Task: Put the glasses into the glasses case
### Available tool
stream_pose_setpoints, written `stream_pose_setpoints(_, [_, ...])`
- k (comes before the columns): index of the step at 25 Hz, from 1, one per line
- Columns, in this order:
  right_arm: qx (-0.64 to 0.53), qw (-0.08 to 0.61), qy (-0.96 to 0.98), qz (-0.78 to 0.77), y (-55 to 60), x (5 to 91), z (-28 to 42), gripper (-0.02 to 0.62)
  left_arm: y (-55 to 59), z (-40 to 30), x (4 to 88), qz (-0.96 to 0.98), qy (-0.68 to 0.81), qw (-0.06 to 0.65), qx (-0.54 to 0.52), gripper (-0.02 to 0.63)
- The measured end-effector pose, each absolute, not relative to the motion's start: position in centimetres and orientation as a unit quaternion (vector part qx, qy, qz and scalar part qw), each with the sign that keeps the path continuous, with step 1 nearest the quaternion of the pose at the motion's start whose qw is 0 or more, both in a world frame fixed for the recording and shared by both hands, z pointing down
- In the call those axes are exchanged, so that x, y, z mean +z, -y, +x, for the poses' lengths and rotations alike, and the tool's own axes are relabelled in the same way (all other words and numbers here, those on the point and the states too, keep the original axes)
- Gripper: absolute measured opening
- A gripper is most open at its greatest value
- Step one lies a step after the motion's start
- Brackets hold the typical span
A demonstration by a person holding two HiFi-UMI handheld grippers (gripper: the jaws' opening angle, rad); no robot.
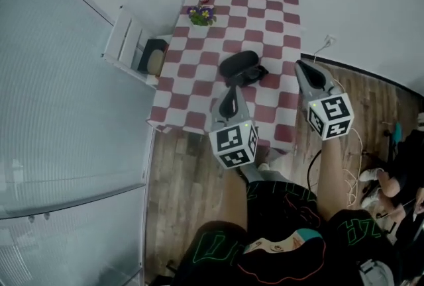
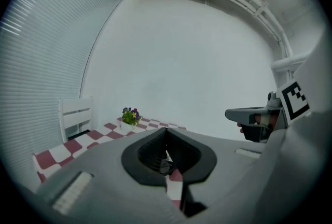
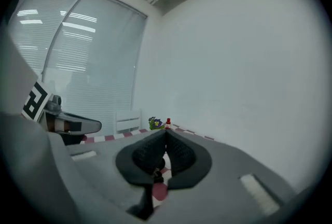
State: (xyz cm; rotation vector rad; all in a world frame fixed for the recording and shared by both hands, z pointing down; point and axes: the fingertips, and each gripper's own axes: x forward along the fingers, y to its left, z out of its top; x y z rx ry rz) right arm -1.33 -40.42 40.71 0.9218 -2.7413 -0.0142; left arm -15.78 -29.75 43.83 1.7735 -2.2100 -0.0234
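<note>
Desk: Where's the case?
Operator: The glasses case (image 1: 240,67) is lying mid-way along the checkered cloth (image 1: 265,6), just beyond my left gripper (image 2: 166,130).
Desk: The tongs?
Operator: Both are clenching on nothing; my right gripper (image 3: 166,134) is hovering at the cloth's right edge.

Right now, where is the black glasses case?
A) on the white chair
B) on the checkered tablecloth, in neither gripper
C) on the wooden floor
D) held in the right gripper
B: the head view shows the glasses case lying on the checkered tablecloth, while the left gripper and the right gripper are both shut with nothing between their jaws.
</note>
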Motion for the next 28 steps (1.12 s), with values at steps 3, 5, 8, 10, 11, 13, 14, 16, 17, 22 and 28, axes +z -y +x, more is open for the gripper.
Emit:
stream_pose_setpoints(3, [0.010, 0.111, 0.931, 0.348, 40.6, 39.8, 1.2, 0.003, 30.4, -14.5, 41.5, 0.636, 0.760, 0.132, -0.015, 0.008])
stream_pose_setpoints(5, [-0.005, 0.114, 0.926, 0.360, 40.6, 39.6, 2.2, 0.003, 30.9, -13.5, 40.1, 0.649, 0.752, 0.117, -0.016, 0.008])
stream_pose_setpoints(8, [-0.014, 0.105, 0.927, 0.360, 40.2, 38.8, 2.8, 0.003, 31.4, -12.6, 38.4, 0.658, 0.748, 0.091, -0.011, 0.008])
stream_pose_setpoints(10, [-0.020, 0.095, 0.930, 0.356, 40.0, 38.0, 3.0, 0.003, 31.5, -12.3, 37.7, 0.658, 0.749, 0.077, -0.004, 0.008])
stream_pose_setpoints(11, [-0.020, 0.090, 0.930, 0.356, 40.1, 37.7, 3.1, 0.003, 31.6, -12.2, 37.4, 0.658, 0.750, 0.071, 0.000, 0.009])
stream_pose_setpoints(13, [-0.020, 0.080, 0.930, 0.359, 40.2, 37.2, 3.4, 0.003, 31.7, -12.2, 36.9, 0.656, 0.752, 0.062, 0.005, 0.008])
stream_pose_setpoints(14, [-0.020, 0.077, 0.929, 0.362, 40.2, 37.0, 3.5, 0.003, 31.6, -12.3, 36.6, 0.655, 0.754, 0.058, 0.007, 0.008])
stream_pose_setpoints(16, [-0.017, 0.072, 0.925, 0.372, 40.3, 36.8, 3.9, 0.003, 31.4, -12.4, 36.4, 0.651, 0.757, 0.054, 0.011, 0.009])
stream_pose_setpoints(17, [-0.016, 0.070, 0.923, 0.378, 40.3, 36.7, 4.1, 0.003, 31.3, -12.5, 36.4, 0.650, 0.758, 0.053, 0.012, 0.009])
stream_pose_setpoints(22, [-0.024, 0.070, 0.921, 0.382, 40.1, 36.5, 4.7, 0.003, 31.3, -12.2, 36.4, 0.650, 0.758, 0.049, 0.021, 0.008])
stream_pose_setpoints(28, [-0.039, 0.083, 0.921, 0.380, 40.0, 36.7, 4.7, 0.003, 31.7, -11.6, 37.1, 0.655, 0.753, 0.055, 0.024, 0.008])
